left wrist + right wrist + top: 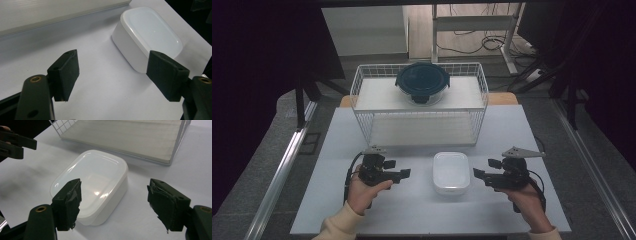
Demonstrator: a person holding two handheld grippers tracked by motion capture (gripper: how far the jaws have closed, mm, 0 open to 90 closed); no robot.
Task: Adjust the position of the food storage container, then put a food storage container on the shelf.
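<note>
White lidded container [451, 172] sits on the white table [412, 210], near the front, between the two grippers and touching neither. Left gripper [404, 173] is held in the person's left hand [362, 192], just left of the container, jaws pointing toward it and spread apart – nothing between them. In the left gripper view both black pads [65, 75] frame bare tabletop, with the container [147, 37] ahead and to the right, well clear of the pads. Right gripper [479, 175] is in the right hand [527, 200], just right of the container, jaws also released and aimed at it. In the right gripper view the container [92, 182] lies ahead of the spread jaws, its near corner behind the left pad [68, 203]; pad rubber looks torn – no contact visible. The left gripper's tip shows at that view's top left [15, 143]. Behind the container stands a white wire basket rack [419, 107] with a shelf; on its top level sits a round glass bowl with a dark blue lid [422, 82], closed.
</note>
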